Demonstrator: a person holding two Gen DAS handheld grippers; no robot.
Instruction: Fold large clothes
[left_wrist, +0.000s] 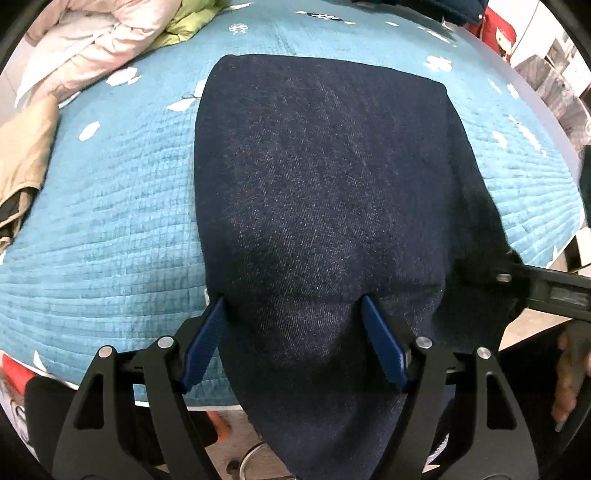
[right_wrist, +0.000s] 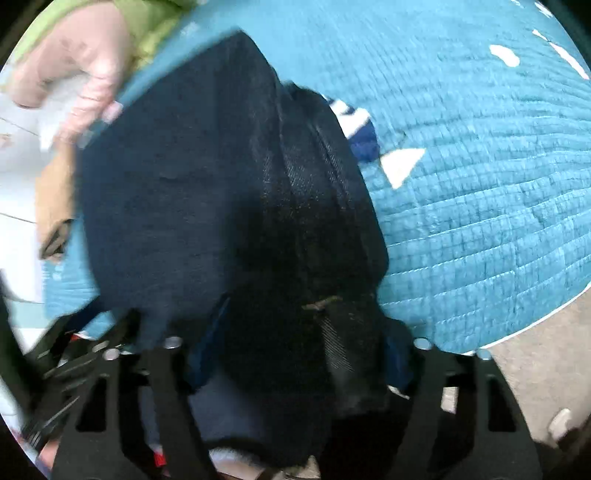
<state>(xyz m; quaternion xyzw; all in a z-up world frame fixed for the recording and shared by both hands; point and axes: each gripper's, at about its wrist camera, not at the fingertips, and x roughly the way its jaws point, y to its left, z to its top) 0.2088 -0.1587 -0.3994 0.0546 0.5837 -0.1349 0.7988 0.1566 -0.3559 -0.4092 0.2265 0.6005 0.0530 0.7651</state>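
Teal quilted bedspread (left_wrist: 110, 221) w/ white motifs carries everything; dark navy denim garment (left_wrist: 321, 177), prob. jeans already folded into a long panel, lies down the middle of it, long axis running from the near edge toward the far edge, far end squared off, near end spilling over the near edge and hanging. Pile of other clothes (pink jacket (left_wrist: 92, 48), green piece, tan garment (left_wrist: 26, 155)) sits at the far-left corner, well apart from the denim. Left gripper (left_wrist: 295, 343) straddles the near end of the denim: blue pads (left_wrist: 384, 347) stand either side of the cloth w/ a wide gap, so it reads as released, not clamping, though cloth is between the jaws. Right gripper (right_wrist: 295, 350) is at the denim's right-near corner; its view is blurred and the thick seam/waistband bulk (right_wrist: 325, 229) covers the pads, so can't tell if it's pinching or loose. Step in hand looks like taking the near end to fold it up toward the far end. To do it well: both jaws should catch all layers at matching spots on the near edge, lift together, carry straight along the long axis so side edges stay stacked, then lay the near end flush w/ the far end w/o dragging the lower layer.
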